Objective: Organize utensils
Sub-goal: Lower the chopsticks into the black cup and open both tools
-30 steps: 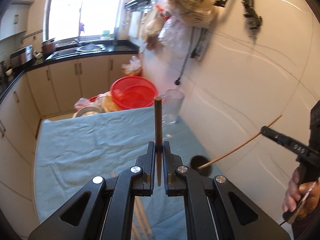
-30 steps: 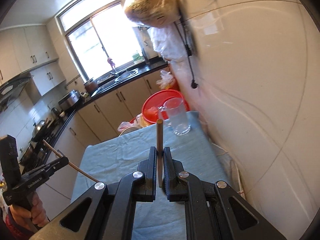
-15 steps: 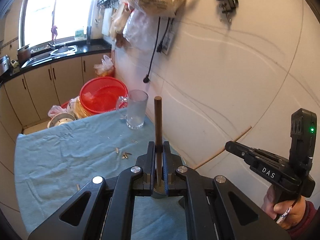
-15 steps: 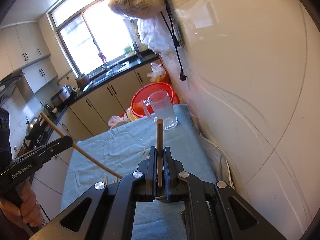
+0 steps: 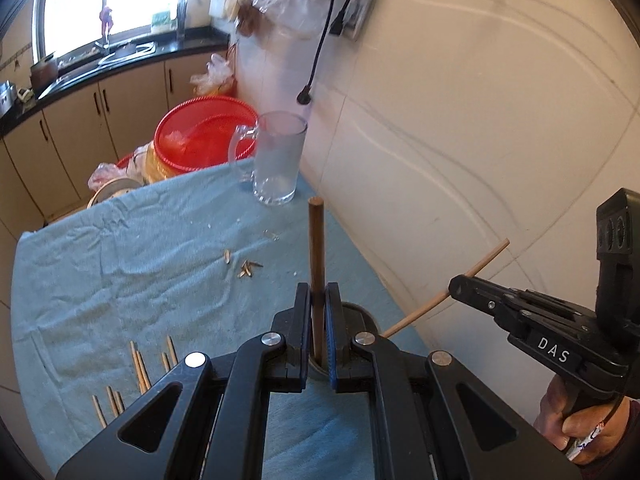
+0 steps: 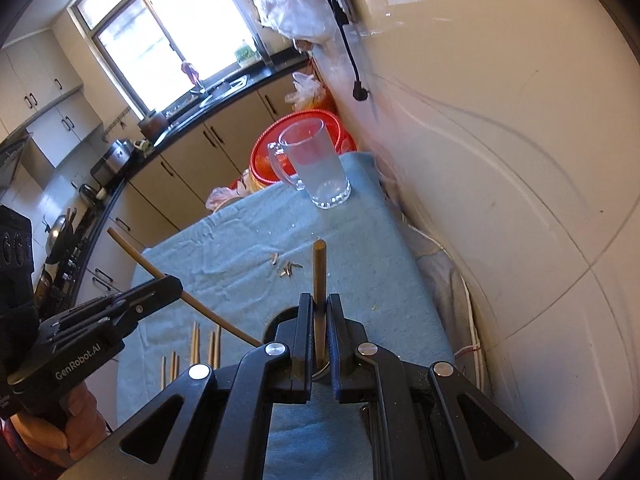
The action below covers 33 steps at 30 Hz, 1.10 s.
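Left gripper (image 5: 318, 300) and right gripper (image 6: 320, 304) both clamped shut, angled downward.

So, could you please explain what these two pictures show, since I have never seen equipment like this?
There is no robot here. A person holds a black two-finger gripper in each hand, and each gripper carries a wide-angle camera looking along its fingers. One picture is taken from the left gripper, the other from the right gripper, so each picture also shows the other tool at its edge. Both grippers are shut, each on one chopstick: the left chopstick and the right chopstick. Just below them sits a dark round container, seemingly where the chopsticks go. On the blue-green cloth lie loose chopsticks, some small scraps and a glass mug.
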{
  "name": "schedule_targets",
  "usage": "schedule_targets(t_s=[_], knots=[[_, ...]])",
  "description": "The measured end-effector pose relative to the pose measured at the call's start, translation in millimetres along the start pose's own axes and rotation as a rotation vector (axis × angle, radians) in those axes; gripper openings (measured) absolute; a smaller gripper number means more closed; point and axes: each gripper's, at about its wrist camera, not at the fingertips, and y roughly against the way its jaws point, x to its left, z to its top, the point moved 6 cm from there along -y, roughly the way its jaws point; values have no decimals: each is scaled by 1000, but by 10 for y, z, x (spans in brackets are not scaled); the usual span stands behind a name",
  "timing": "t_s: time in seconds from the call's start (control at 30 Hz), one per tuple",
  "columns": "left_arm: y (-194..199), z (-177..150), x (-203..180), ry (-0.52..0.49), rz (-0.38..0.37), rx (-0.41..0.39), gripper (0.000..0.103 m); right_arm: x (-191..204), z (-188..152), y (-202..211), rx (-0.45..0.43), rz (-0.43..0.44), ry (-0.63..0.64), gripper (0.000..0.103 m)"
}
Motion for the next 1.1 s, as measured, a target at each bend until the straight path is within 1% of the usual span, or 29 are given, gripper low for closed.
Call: schedule_targets(t_s=[0.23, 0.53, 0.6, 0.63, 0.67, 0.7, 0.97, 1.03, 1.1], knots=[[-178, -18, 61, 8, 22, 25, 7, -69, 20, -206, 32, -13, -14, 7], [-206, 29, 115, 20, 40, 11, 7, -57, 92, -251, 14, -45, 4, 8], [-189, 40, 130, 27, 42, 5, 12, -48, 114, -227, 9, -41, 5, 9], [-176, 49, 140, 29, 42, -1, 19, -50, 132, -215, 5, -40, 3, 11], [-151, 57, 142, 30, 45, -10, 23, -55, 142, -193, -2, -40, 2, 17], [-124, 68, 147, 30, 50, -19, 24, -56, 146, -174, -8, -40, 1, 21], [175, 149, 196, 48, 44, -77, 26, -21, 217, 143, -76, -41, -12, 22], [274, 161, 225, 55, 47, -94, 30, 10, 217, 222, -89, -33, -12, 22], [391, 168, 263, 67, 45, -114, 32, 48, 205, 300, -101, -27, -15, 22]])
